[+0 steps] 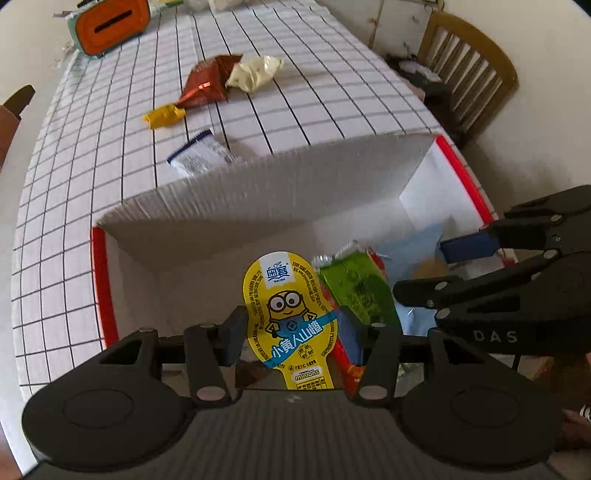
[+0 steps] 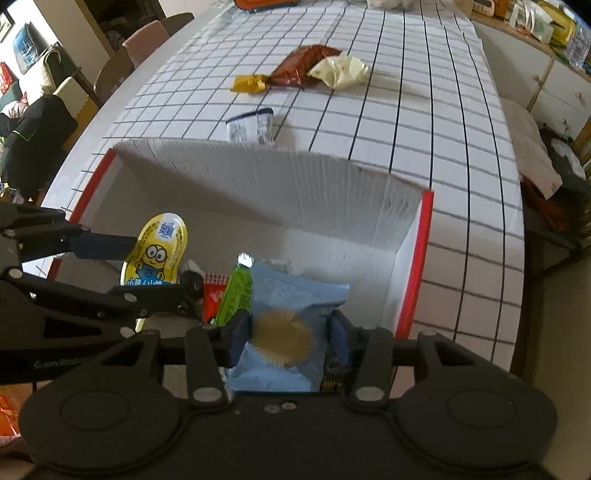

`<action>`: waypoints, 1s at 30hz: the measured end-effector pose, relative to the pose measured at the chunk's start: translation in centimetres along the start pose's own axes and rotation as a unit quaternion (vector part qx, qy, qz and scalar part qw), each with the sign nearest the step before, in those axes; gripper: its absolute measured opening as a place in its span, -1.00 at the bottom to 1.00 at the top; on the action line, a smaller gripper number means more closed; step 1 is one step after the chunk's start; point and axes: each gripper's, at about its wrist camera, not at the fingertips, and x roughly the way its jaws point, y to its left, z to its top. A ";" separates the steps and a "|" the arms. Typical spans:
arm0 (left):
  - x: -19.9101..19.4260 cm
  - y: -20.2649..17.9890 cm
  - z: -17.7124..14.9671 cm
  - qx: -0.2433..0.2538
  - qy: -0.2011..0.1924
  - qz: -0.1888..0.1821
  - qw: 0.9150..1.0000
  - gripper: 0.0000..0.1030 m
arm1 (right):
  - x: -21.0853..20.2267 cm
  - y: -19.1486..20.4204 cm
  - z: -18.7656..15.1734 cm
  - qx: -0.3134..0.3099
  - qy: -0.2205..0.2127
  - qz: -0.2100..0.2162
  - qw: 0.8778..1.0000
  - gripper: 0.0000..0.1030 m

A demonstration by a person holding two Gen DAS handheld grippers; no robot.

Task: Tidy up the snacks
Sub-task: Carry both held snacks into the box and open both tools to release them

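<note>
While clamped on the yellow snack pack (image 1: 291, 317) and blue cake packet (image 2: 291, 332), lower left hand-held gripper (image 1: 291, 328) and right hand-held gripper (image 2: 288, 336) deeper into the box (image 1: 258, 184). Release only once low inside, beside the green packet (image 1: 358, 291).

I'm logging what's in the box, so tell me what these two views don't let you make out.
- Box floor: both views, covered by the grippers and held packets.
- Red packet: right view, mostly behind the green packet.
- White packet: both views, lower end behind the box wall, print too small.
- Orange container: cut off by top edge.
</note>
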 end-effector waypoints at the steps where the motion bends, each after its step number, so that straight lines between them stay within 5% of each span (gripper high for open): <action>1: 0.2 0.0 -0.1 0.001 0.004 0.000 1.000 0.01 | 0.1 0.0 -0.1 0.001 0.000 0.000 1.000 -0.11; 16: 2.3 -0.3 -1.0 -0.001 0.051 0.000 0.999 0.01 | 1.0 0.5 -0.8 -0.006 0.009 0.003 1.000 -0.10; 30: 1.3 -0.3 -0.9 0.002 0.037 -0.006 0.999 0.04 | 0.0 0.6 -0.9 0.002 0.002 0.014 1.000 -0.05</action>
